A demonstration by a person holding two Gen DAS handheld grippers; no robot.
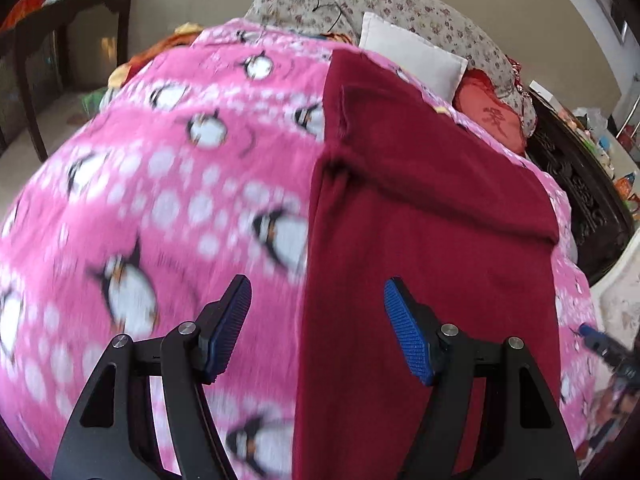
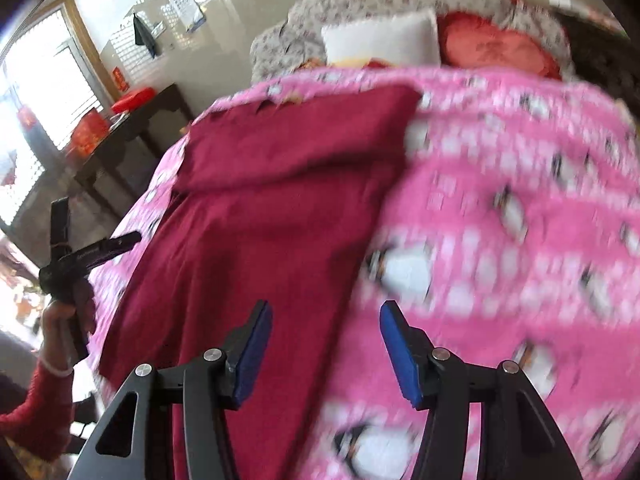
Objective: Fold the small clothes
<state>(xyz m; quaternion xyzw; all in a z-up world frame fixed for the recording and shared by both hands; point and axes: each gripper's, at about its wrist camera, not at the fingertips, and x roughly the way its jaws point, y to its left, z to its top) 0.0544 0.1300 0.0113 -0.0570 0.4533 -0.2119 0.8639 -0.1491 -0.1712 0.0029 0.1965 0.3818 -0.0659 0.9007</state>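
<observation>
Wrist views: claws (image 1: 318, 292) apparently empty.

dark red garment (image 1: 432, 216), soft plain knit or fleece, lies flat on the pink penguin-print blanket (image 1: 168, 184), folded lengthwise into a long band running away from both cameras. left edge in the left wrist view is a straight fold line; the far part is doubled over, its fold making a ridge across the cloth. same garment (image 2: 256, 216) shows in the right wrist view.

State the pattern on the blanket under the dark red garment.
Pink blanket with white dots and black-and-white penguins; clearest in the left wrist view.
</observation>
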